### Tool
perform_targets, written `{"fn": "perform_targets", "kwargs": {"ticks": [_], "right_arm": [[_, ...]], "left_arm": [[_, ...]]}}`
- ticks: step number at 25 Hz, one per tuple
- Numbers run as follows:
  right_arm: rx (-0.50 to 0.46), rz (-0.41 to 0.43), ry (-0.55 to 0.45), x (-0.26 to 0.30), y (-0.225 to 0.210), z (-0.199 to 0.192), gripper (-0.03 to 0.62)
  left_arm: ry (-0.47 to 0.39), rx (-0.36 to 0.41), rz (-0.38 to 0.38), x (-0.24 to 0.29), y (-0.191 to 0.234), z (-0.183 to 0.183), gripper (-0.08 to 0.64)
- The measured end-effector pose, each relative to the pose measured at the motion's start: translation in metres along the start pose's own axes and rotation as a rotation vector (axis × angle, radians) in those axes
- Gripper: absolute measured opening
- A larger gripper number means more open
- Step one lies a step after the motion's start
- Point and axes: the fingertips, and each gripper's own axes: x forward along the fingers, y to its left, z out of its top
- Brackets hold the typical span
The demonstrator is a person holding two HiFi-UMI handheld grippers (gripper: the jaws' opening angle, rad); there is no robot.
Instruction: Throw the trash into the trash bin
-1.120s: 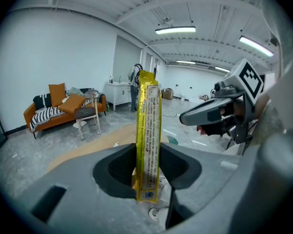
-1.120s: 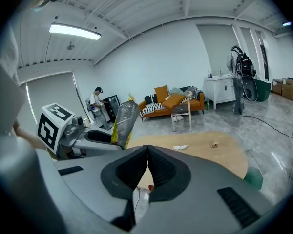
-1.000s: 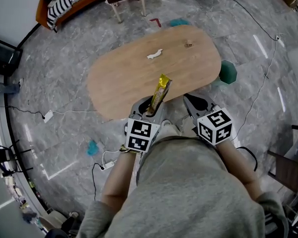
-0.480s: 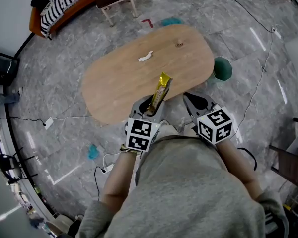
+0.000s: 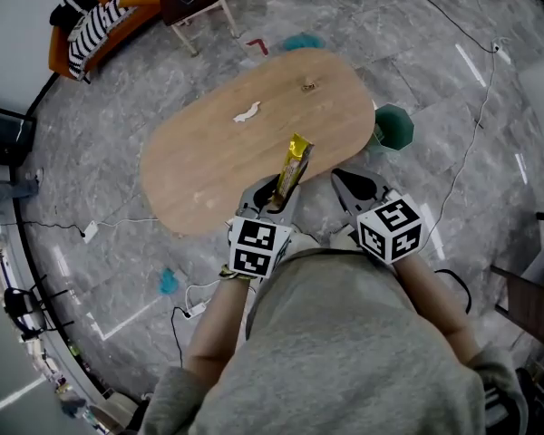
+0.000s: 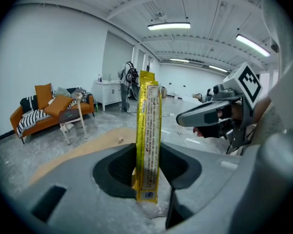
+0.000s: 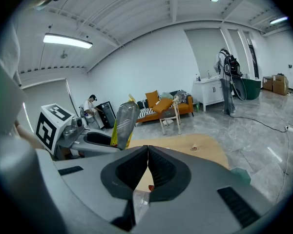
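Observation:
My left gripper [image 5: 276,199] is shut on a long yellow snack wrapper [image 5: 293,166] that stands upright between its jaws over the near edge of the oval wooden table [image 5: 208,161]. In the left gripper view the wrapper [image 6: 149,130] is clamped low down, with pale crumpled film under it. My right gripper [image 5: 361,187] is beside the left one, its jaws shut tip to tip [image 7: 148,152]. A green trash bin [image 5: 394,127] stands on the floor off the table's right end, also seen as the bin [image 7: 240,175]. A white scrap [image 5: 247,112] and a small bit [image 5: 307,86] lie on the table.
An orange sofa [image 5: 109,7] and a wooden stool [image 5: 195,3] stand beyond the table. Cables [image 5: 471,143] run across the grey floor, with a plug strip [image 5: 89,232] at the left. A dark chair [image 5: 530,302] is at the right edge.
The table, bin and floor have slid leftward in the head view while both grippers keep their place in it. The yellow wrapper stays in the left grip.

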Motion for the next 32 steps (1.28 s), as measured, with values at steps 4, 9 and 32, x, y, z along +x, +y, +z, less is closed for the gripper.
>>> {"fn": "perform_targets", "kwargs": {"ticks": [4,9,32], "right_arm": [[0.003,-0.001,-0.014,-0.014,-0.023,0.002,0.009],[0.021,-0.009,-0.031,-0.032,-0.052,0.002,0.009],[0.090,-0.111,-0.078,-0.124,-0.179,-0.010,0.009]], "left_arm": [[0.006,0.016,-0.009,0.020,-0.018,0.014,0.144],[0.014,0.016,-0.024,0.042,-0.043,0.030,0.144],[0.002,0.029,-0.108,0.138,-0.147,0.087,0.144]]}}
